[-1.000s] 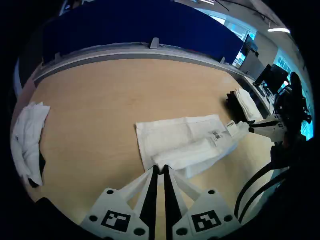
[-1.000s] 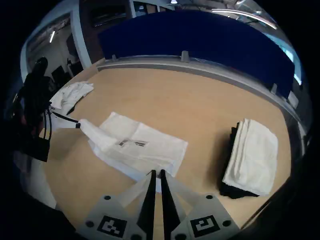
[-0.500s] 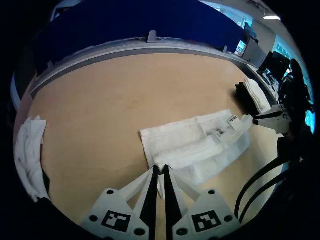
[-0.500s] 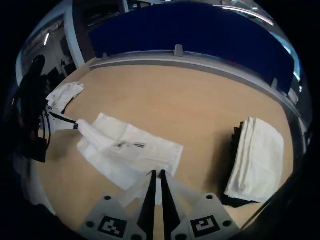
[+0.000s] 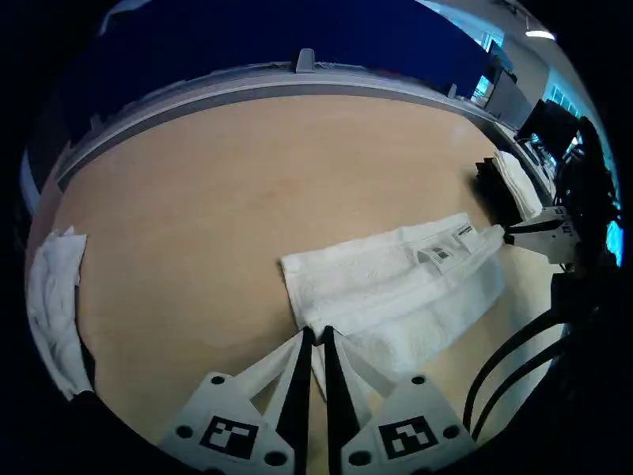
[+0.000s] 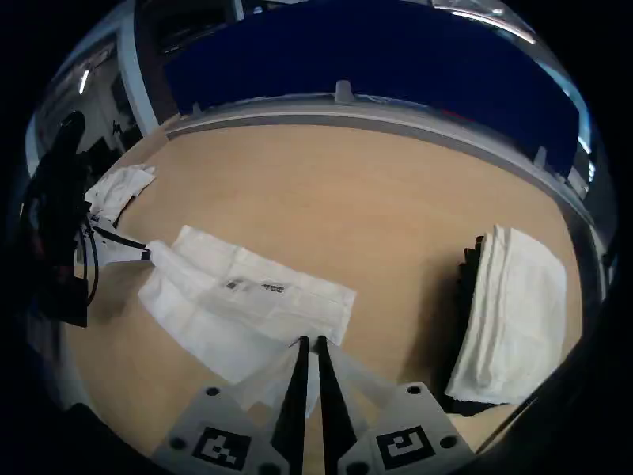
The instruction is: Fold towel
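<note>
In the left gripper view, the left gripper [image 5: 314, 339] has its fingers drawn almost together on a corner of the white towel [image 5: 396, 285], with cloth showing in the narrow slit between them. From that pinched corner the towel runs ahead and off to the right over the wooden desk [image 5: 237, 182]. It is doubled lengthwise, one layer lapped over the other. Two small labels [image 5: 443, 253] lie on its top face near the far end. At that far right end the right gripper [image 5: 506, 234] comes in from the side, its tips closed on the opposite corner. Beyond it, further right, sits a stack [image 5: 514, 176] of folded white towels on something dark. Far to the left of the fingers lies a crumpled white cloth [image 5: 51, 305]. A blue partition [image 5: 277, 36] stands along the desk's far edge.

In the right gripper view, the right gripper [image 6: 307, 345] is likewise clamped on a towel corner, cloth bunched just at and under its tips. The towel [image 6: 237, 305] stretches ahead and to the left. At its far left corner the left gripper [image 6: 147, 252] grips it. The stack [image 6: 518, 317] lies well off to the right, and the crumpled cloth [image 6: 119, 186] far ahead on the left, past the other gripper.
</note>
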Available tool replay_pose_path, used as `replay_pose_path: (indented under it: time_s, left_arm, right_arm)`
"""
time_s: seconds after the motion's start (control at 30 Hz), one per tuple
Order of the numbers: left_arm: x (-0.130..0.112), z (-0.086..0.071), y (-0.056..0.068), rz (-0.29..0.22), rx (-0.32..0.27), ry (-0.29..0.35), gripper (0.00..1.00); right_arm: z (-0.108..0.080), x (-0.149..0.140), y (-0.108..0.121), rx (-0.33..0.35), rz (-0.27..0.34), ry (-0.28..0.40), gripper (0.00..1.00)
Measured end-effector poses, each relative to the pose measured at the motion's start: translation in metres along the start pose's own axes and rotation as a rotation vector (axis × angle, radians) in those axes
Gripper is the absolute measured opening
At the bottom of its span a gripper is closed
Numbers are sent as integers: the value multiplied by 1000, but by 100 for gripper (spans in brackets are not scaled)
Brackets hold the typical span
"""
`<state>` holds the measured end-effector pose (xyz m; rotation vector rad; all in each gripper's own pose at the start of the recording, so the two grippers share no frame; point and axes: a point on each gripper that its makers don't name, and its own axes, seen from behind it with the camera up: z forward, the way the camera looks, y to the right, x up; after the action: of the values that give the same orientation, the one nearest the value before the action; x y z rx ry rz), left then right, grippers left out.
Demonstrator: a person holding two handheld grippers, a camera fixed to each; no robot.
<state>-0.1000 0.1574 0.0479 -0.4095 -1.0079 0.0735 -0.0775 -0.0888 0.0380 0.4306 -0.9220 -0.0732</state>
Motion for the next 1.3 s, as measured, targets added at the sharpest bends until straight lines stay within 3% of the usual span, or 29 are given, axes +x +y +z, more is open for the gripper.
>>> replay_pose_path:
  time_s: [0.3, 0.47, 0.6, 0.7, 0.77, 0.87, 1.03, 1.3]
  left_arm:
    - [3, 10, -8, 13, 29, -8, 15]
    - [3, 13, -11, 18, 35, -17, 28]
    - [3, 15, -14, 14, 34, -18, 41]
    - [3, 16, -18, 14, 41, -12, 48]
    - [3, 16, -20, 15, 48, -9, 52]
    - [3, 16, -24, 17, 60, -10, 66]
    - [6, 16, -30, 15, 80, -15, 80]
    - [18, 16, -37, 5, 102, 5, 88]
  right_arm:
    - [10, -1, 4, -24, -5, -3, 10]
    - [13, 3, 8, -41, 6, 1, 13]
    - [15, 2, 13, -63, 1, 1, 28]
    - [17, 0, 14, -64, -13, -3, 33]
    - [18, 0, 15, -70, -17, 2, 44]
    - [20, 1, 19, -88, -23, 11, 59]
    - [24, 4, 26, -115, -31, 22, 67]
    - [27, 12, 32, -140, -48, 31, 82]
